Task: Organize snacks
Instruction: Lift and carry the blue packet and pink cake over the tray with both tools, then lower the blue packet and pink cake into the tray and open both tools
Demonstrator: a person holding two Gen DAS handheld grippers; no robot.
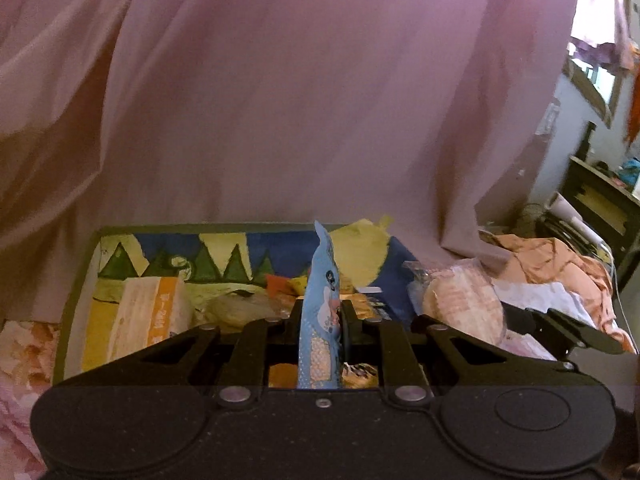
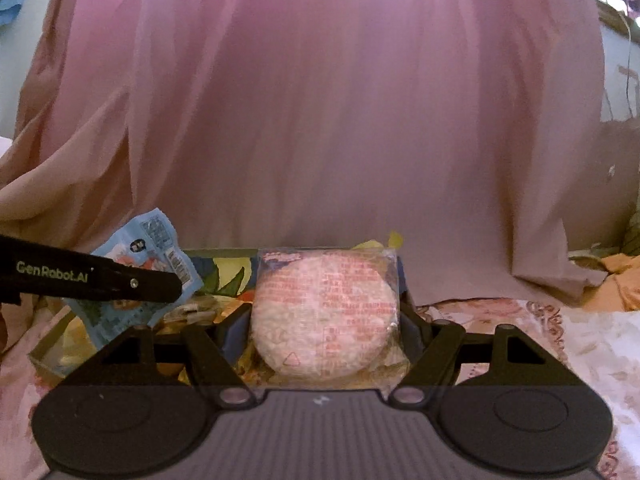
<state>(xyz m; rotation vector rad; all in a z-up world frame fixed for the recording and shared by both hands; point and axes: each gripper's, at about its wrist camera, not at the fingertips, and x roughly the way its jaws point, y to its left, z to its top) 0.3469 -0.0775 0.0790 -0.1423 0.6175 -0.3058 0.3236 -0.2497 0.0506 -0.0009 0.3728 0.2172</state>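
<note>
My left gripper point(image 1: 321, 312) is shut on a thin light-blue snack packet point(image 1: 322, 300), held edge-on and upright above a painted box point(image 1: 86, 280) that holds several snacks. In the right wrist view the same blue packet point(image 2: 158, 236) shows flat-on at the left, pinched by the left gripper's black fingers point(image 2: 152, 282). My right gripper point(image 2: 326, 316) is shut on a round pale rice cake in clear wrap point(image 2: 324, 312), pads pressing both its sides. From the left wrist view that rice cake point(image 1: 464, 304) sits to the right, above the box's right edge.
A pink curtain point(image 1: 300, 100) hangs close behind the box. In the box lie an orange-and-white packet point(image 1: 148, 312) and small wrapped snacks point(image 1: 244, 308). Floral bedding point(image 2: 560, 340) spreads around. Crumpled orange cloth point(image 1: 560, 268) and dark furniture point(image 1: 600, 204) stand at the right.
</note>
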